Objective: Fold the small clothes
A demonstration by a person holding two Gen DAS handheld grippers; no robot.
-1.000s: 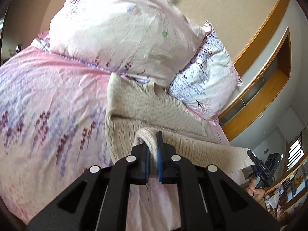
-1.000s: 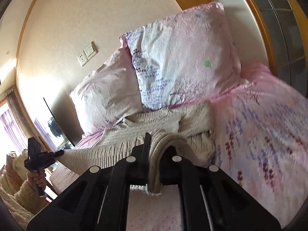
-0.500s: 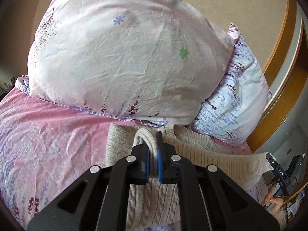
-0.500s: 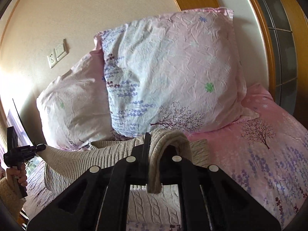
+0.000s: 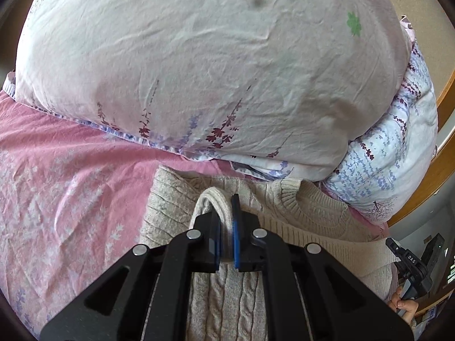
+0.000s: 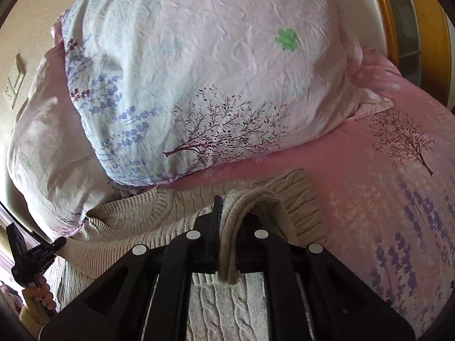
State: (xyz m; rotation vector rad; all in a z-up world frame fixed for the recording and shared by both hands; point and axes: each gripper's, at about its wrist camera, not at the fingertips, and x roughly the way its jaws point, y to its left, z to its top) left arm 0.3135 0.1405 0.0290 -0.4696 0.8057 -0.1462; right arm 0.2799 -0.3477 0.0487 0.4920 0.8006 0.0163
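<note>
A beige cable-knit sweater (image 5: 310,227) lies flat on the pink bed, its ribbed collar (image 5: 308,203) up against the pillows. My left gripper (image 5: 226,216) is shut on a folded-over edge of the knit, low over the sweater's left shoulder. The right gripper (image 6: 233,216) is likewise shut on a doubled edge of the sweater (image 6: 136,218), and the cloth drapes over its right finger. The held edge is stretched between the two grippers, just short of the collar. Each view shows the other gripper at its side: right gripper (image 5: 398,251), left gripper (image 6: 57,243).
Two big floral pillows (image 5: 213,56) (image 6: 213,71) stand right beyond the collar and fill the view ahead. Pink flowered bedsheet (image 5: 57,193) spreads to both sides. A wooden headboard frame (image 6: 412,28) and a wall socket (image 6: 12,82) lie behind. A person's hand (image 6: 37,292) grips the left tool.
Both grippers have carried the sweater's edge forward and down over its body toward the collar. The pillows now loom much larger. Both stay shut on the knit.
</note>
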